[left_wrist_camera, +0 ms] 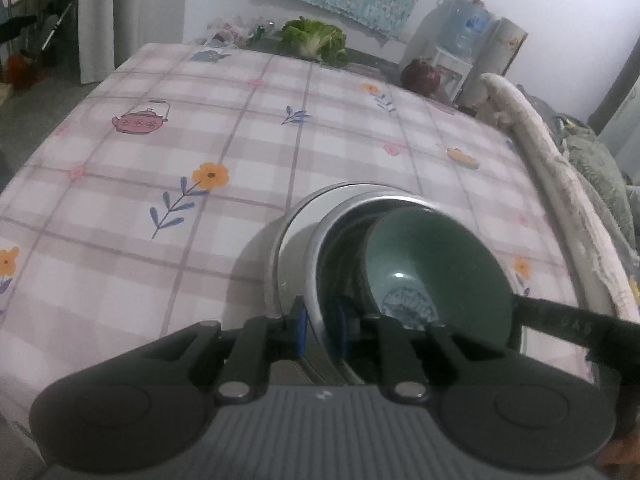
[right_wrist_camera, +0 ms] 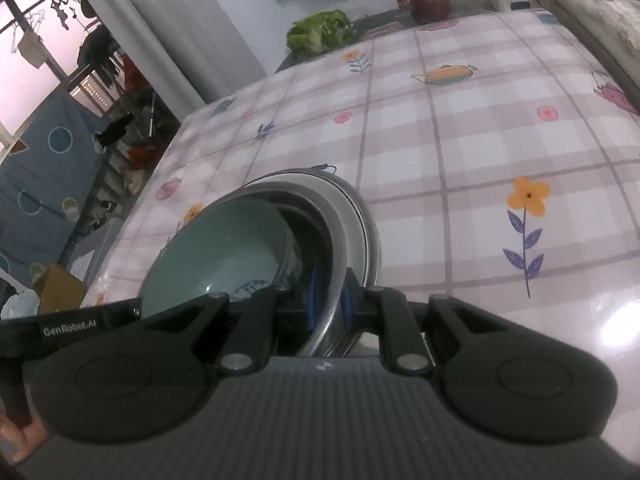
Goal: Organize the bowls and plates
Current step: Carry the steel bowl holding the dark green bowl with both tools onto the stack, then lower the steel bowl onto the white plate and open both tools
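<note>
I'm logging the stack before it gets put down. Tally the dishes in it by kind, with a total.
Green ceramic bowl: 1, nested innermost
Metal bowl: 1, its rim pinched by the left gripper and the right gripper
White plate: 1, outermost
Total: 3
</note>
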